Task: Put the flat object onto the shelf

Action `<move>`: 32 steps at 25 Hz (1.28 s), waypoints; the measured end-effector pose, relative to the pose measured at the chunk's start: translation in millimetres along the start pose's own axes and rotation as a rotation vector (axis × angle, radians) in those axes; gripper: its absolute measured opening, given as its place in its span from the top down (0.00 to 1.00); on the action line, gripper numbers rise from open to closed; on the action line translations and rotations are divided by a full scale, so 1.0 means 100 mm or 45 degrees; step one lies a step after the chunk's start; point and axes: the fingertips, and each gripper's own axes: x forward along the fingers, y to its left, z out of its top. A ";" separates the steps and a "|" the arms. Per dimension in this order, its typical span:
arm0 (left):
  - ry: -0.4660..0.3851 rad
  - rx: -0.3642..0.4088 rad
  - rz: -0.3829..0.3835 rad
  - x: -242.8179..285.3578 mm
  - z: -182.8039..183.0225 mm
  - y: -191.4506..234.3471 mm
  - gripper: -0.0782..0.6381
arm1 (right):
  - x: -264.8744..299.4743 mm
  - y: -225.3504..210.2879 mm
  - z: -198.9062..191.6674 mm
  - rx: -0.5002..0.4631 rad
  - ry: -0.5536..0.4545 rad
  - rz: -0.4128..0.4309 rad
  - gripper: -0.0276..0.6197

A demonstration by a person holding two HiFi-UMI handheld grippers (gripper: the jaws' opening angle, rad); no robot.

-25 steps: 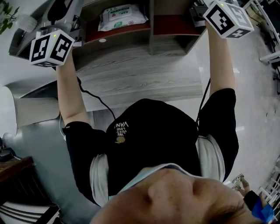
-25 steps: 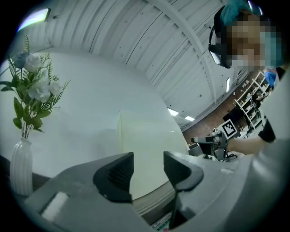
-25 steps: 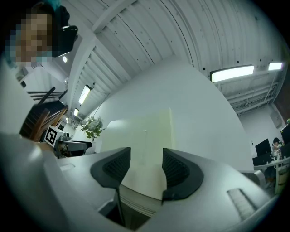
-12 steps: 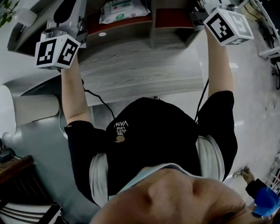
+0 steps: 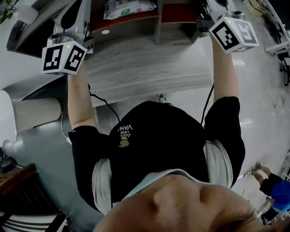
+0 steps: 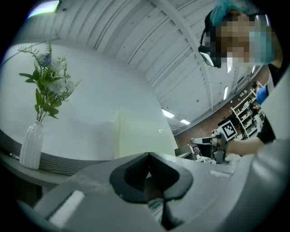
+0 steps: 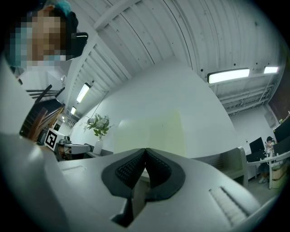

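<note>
A white vase of flowers (image 6: 32, 146) stands on a ledge at the far left of the left gripper view. The left gripper (image 6: 147, 157) is raised in front of the grey wood-grain shelf unit (image 5: 145, 63), at its left end. Its jaws have just been closing and the dark pads now meet with nothing between them. The flat object, a white pack of wet wipes (image 5: 129, 6) with green and red print, lies flat on the reddish floor of a shelf compartment, to the right of this gripper and clear of it. An upright divider (image 5: 157, 21) stands just right of the pack. Beyond it, the right gripper (image 7: 145, 153) is raised at the next compartment, well apart from the pack. Its jaws have also just been closing and are pressed together, empty.
</note>
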 end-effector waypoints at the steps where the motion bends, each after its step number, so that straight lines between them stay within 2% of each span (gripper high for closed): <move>1: 0.001 -0.010 -0.004 -0.02 -0.02 -0.01 0.89 | -0.02 0.02 -0.03 0.004 0.007 -0.005 0.96; 32: 0.182 -0.204 -0.081 -0.81 -0.85 -0.31 0.89 | -0.89 0.61 -0.90 0.175 0.218 -0.182 0.96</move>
